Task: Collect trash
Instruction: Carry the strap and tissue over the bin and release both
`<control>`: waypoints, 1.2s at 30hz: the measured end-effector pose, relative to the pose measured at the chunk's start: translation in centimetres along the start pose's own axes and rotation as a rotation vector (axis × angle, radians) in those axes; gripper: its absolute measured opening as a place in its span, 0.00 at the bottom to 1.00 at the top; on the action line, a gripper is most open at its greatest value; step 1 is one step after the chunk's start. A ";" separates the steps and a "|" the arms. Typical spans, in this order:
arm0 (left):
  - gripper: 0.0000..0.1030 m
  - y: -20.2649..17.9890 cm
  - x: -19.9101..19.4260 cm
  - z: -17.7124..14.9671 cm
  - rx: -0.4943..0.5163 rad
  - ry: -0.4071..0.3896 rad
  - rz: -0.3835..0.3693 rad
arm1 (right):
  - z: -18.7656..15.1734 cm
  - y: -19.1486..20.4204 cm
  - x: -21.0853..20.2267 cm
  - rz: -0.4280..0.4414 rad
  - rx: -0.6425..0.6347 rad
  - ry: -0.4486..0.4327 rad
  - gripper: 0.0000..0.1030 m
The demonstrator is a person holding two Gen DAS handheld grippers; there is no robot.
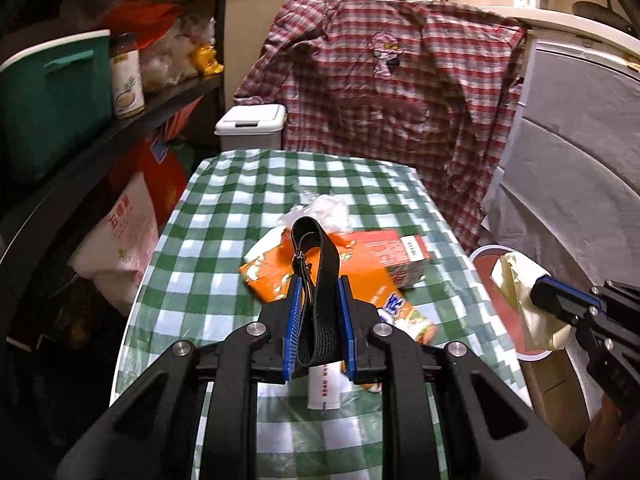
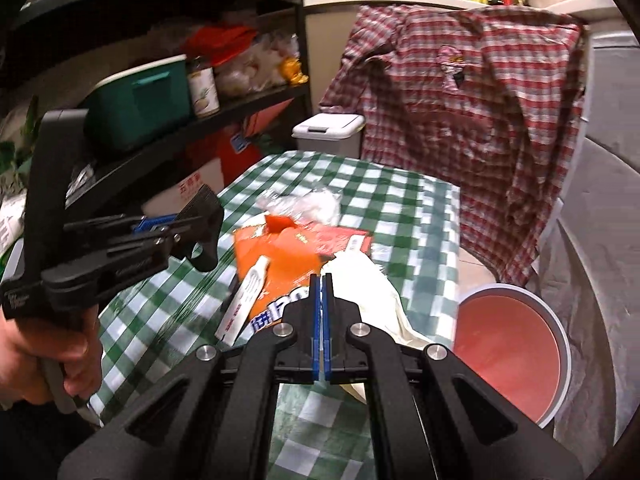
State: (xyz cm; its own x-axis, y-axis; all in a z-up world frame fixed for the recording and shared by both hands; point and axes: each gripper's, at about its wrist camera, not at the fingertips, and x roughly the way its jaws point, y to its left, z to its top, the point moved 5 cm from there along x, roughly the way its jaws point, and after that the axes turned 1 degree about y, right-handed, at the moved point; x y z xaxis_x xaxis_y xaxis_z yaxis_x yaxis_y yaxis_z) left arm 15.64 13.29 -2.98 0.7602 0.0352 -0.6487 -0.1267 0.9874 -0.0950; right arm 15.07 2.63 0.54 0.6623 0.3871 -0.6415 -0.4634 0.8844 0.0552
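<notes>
The left gripper (image 1: 319,300) is pinching a looped black woven strap (image 1: 316,280) with a small white tag hanging off it, above the table (image 1: 224,216) in its glossy green checked cloth. The right gripper (image 2: 322,300) is clamping tight on a crumpled cream plastic bag (image 2: 380,292), hanging just beside the round white-rimmed bin (image 2: 560,344) with a red inside. An orange crinkly snack packet (image 1: 360,276), a red carton (image 1: 396,248) and a clear plastic wad (image 1: 320,210) are lying piled mid-table.

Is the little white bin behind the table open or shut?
Shut. The white bin's lid lies flat and closed on top in both wrist views.
</notes>
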 end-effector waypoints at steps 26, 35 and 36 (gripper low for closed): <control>0.17 -7.4 -0.8 2.1 0.057 -0.067 -0.108 | 2.0 -10.0 -3.4 -0.179 0.140 -0.091 0.01; 0.17 -10.2 -0.5 2.8 0.069 -0.074 -0.147 | 2.5 -15.2 -5.3 -0.278 0.232 -0.126 0.01; 0.17 -10.7 -0.4 3.0 0.074 -0.077 -0.153 | 2.5 -15.4 -5.4 -0.287 0.230 -0.128 0.01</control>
State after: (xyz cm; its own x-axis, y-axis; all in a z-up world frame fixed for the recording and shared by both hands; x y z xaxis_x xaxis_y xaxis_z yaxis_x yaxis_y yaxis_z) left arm 18.58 3.13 0.54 0.8137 -0.1070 -0.5714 0.0390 0.9907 -0.1300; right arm 20.09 -12.40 5.07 0.8205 0.1322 -0.5561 -0.1142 0.9912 0.0671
